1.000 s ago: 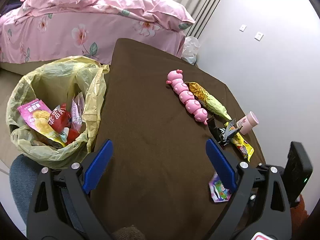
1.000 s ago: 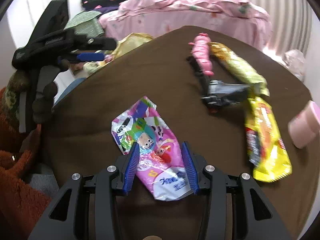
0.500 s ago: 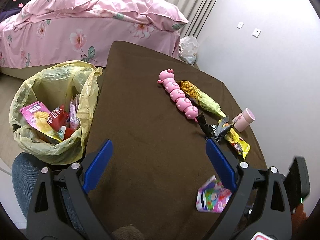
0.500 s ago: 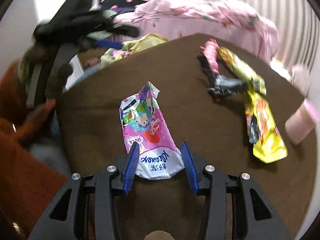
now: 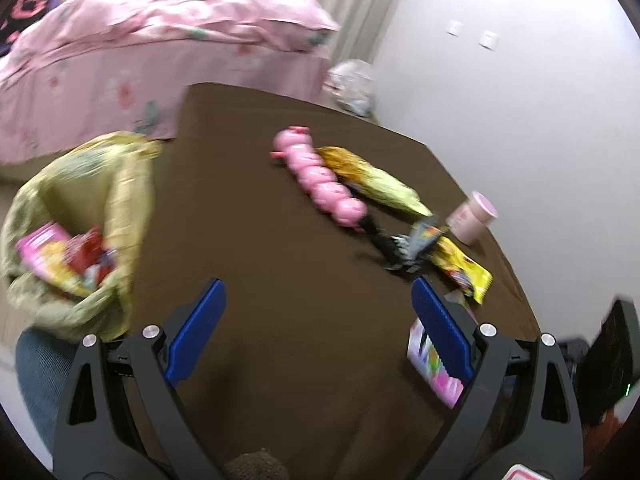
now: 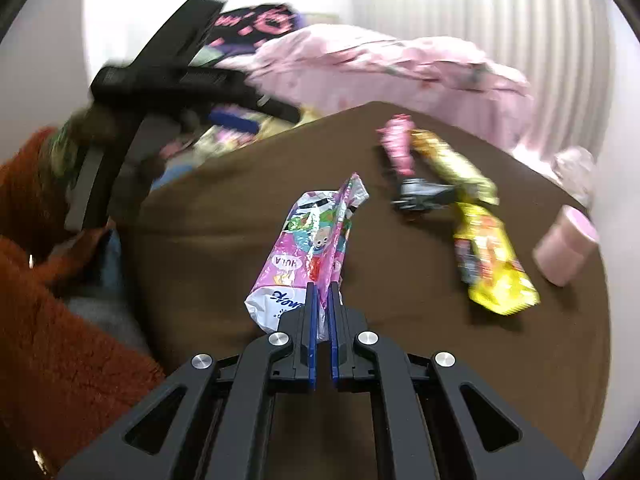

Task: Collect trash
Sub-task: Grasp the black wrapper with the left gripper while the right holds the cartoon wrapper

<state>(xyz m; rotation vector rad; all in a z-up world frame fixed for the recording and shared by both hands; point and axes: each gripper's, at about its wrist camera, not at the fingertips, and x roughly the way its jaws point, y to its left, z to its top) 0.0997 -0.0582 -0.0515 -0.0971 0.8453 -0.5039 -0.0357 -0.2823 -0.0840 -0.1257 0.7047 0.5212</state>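
Observation:
My right gripper (image 6: 322, 292) is shut on a pink cartoon snack wrapper (image 6: 312, 240) and holds it crumpled above the brown table (image 6: 240, 220). The wrapper also shows in the left wrist view (image 5: 430, 368), behind my right finger. My left gripper (image 5: 320, 320) is open and empty over the table's near edge. A trash bin lined with a yellow bag (image 5: 80, 216) stands left of the table with several wrappers inside. A yellow wrapper (image 6: 492, 264), a yellow-green wrapper (image 6: 452, 164) and a black-grey wrapper (image 6: 424, 196) lie on the table.
A pink caterpillar toy (image 5: 320, 180) lies mid-table beside the wrappers. A pink cup (image 5: 472, 216) lies on its side near the right edge. A bed with pink bedding (image 5: 160, 48) stands behind the table. A white wall is to the right.
My right gripper closed on the pink wrapper and lifted it off the table. My left gripper shifted slightly; its jaws stayed open.

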